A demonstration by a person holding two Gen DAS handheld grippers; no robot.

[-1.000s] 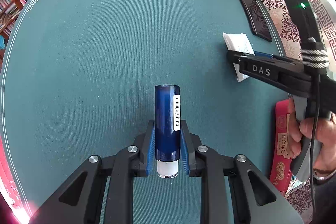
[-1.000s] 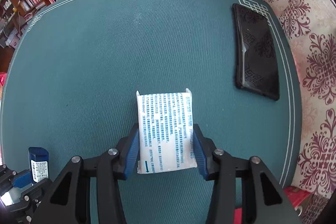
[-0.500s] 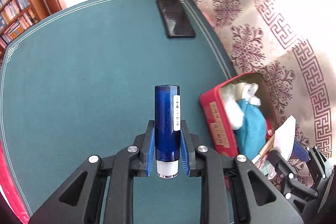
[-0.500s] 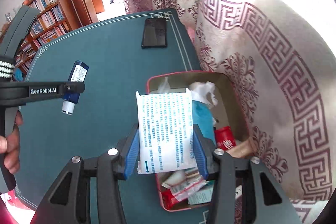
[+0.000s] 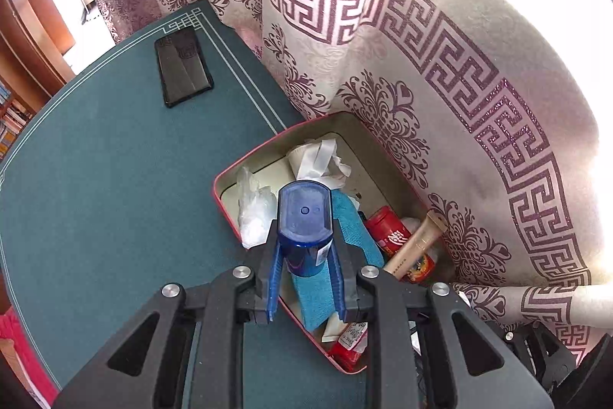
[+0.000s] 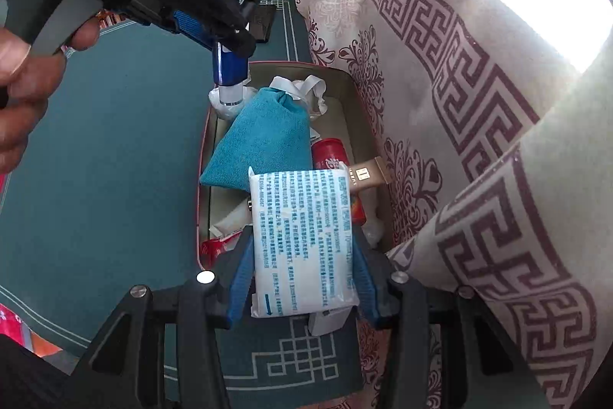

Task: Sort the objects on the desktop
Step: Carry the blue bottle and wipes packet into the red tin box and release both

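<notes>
My left gripper is shut on a dark blue tube with a white cap, held tilted above the near end of the red tin box. The tube also shows in the right wrist view, white cap down, over the box's far end. My right gripper is shut on a white tissue pack with blue print, held over the near end of the red tin box. The box holds a teal cloth pouch, a red can, a beige tube and crumpled white wrappers.
A black phone lies at the far corner of the green table mat. A patterned curtain hangs right behind the box. The person's hand holds the left gripper's handle at the left of the right wrist view.
Both grippers swung right from over the mat to above the red box. The left gripper tipped the blue tube downward. The tissue pack moved over the box's contents.
</notes>
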